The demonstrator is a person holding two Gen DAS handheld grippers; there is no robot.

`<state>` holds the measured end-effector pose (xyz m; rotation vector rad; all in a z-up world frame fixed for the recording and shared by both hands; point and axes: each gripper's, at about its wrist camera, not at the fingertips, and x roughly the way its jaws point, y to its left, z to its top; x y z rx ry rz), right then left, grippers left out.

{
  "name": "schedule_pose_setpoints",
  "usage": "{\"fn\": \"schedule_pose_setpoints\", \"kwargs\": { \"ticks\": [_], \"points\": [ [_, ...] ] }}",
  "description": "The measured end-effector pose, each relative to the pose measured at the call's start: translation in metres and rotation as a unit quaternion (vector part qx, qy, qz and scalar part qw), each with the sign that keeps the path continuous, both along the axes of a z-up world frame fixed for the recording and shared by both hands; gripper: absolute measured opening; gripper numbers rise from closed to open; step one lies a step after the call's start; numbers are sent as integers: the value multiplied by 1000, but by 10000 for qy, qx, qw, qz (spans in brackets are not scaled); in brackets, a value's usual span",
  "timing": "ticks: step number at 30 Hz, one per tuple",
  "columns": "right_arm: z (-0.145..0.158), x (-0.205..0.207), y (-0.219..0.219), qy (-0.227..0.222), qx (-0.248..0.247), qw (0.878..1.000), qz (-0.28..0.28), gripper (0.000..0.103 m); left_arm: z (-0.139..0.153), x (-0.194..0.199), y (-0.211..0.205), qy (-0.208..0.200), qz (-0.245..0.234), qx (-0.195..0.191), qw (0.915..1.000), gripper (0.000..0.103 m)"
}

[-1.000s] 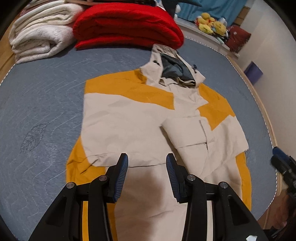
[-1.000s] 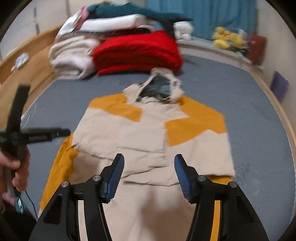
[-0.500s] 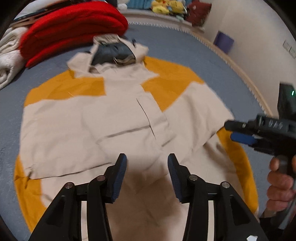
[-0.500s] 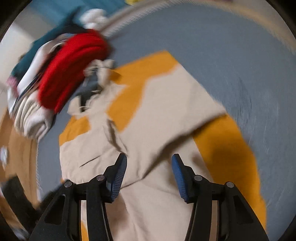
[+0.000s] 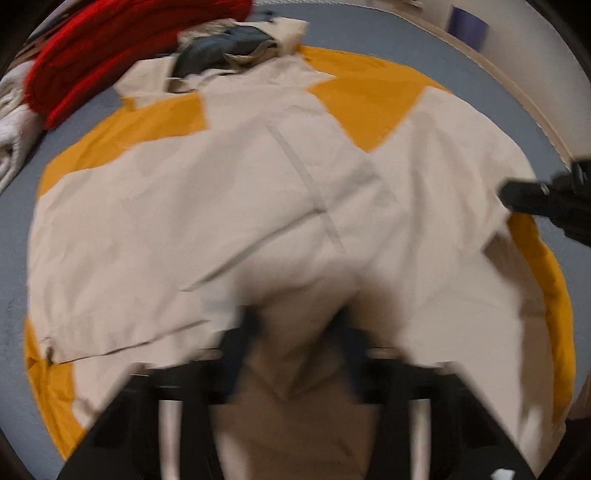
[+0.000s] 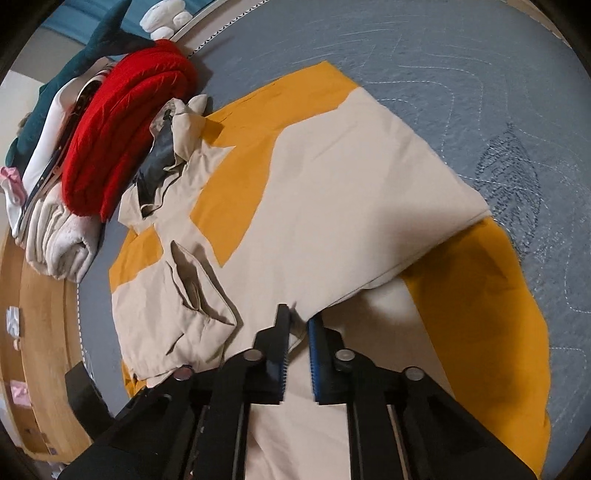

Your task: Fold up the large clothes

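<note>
A beige and orange hooded jacket [image 5: 221,206] lies spread face up on the blue-grey bed [image 6: 480,74], hood [image 6: 162,155] towards the red blanket. In the blurred left wrist view my left gripper [image 5: 299,325] is down on the jacket's lower middle; its jaws are closing and a hump of beige cloth fills the gap between them. My right gripper [image 6: 298,321] is shut on a beige fold of the jacket [image 6: 332,184] where the folded-in sleeve meets the body. The right gripper's black body [image 5: 546,199] shows at the right edge of the left wrist view.
A folded red blanket [image 6: 125,136] and rolled white towels [image 6: 62,236] are stacked by the hood, with teal and white laundry behind. A wooden bed frame [image 6: 40,332] runs along the left. A purple box [image 5: 467,22] stands by the wall.
Both grippers sank onto the jacket and went from wide open to closed on beige cloth. The right one rolled, tilting its view; the left view is now blurred.
</note>
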<state>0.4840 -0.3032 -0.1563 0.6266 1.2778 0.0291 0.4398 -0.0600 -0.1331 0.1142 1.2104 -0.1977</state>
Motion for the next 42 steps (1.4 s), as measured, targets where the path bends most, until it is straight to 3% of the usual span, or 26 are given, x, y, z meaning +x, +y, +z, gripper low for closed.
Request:
{"fn": "schedule_pose_setpoints", "kwargs": {
  "ticks": [1,3,5,7,9,10,11,16,20,24,25,29,30,33,36,39,40,42],
  "points": [
    [-1,0,1,1,17,10000,-19,3,6,1,10,-61,186,-79,9998,10],
    [-2,0,-1,24,66,9999,-114,2,26,3,36,-292,699,-366,9965,9],
    [-3,-2,-1,66,172,9997,-188,2,49,1,69,-527,1288,-869,9865,10],
    [-3,-4,-2,90,250,9994,-230,2,62,-2,103,-519,1793,-1534,9704,12],
    [-2,-5,0,86,179,9996,-201,2,60,-3,127,-250,2121,-2117,9537,29],
    [-2,-5,0,80,159,9997,-188,2,56,-4,137,-73,2248,-2357,9454,44],
    [-1,-5,2,76,114,9998,-176,2,52,-5,147,36,2388,-2507,9381,47],
    [-2,-4,6,125,-29,9998,-164,2,44,-6,168,162,2703,-2680,9246,47],
    [-4,-4,4,192,-30,9996,-202,4,40,-12,184,321,2936,-2977,9078,47],
    [-8,-3,4,294,-52,9994,-172,8,27,-16,209,451,3374,-3019,8905,46],
    [-10,-3,3,317,-51,9993,-192,9,22,-19,216,540,3520,-3027,8841,44],
    [-13,-4,0,425,-66,9988,-217,10,10,-23,235,697,3835,-3099,8672,15],
    [-14,-4,1,440,-84,9988,-214,10,13,-23,235,627,3788,-3074,8707,14],
    [-7,-8,4,431,-273,9984,-250,10,49,-13,221,-56,3112,-2783,9087,12],
    [17,-17,13,107,-812,9961,-334,10,82,-9,215,-711,2571,-2454,9320,15],
    [42,-25,28,-447,-1109,9925,-255,10,78,-8,229,-691,2854,-1841,9380,30],
    [49,-25,33,-632,-1179,9909,-173,10,77,-11,237,-742,3106,-1474,9361,31],
    [56,-23,38,-866,-1185,9892,-52,10,75,-15,248,-801,3331,-1150,9324,31]
  ]
}}
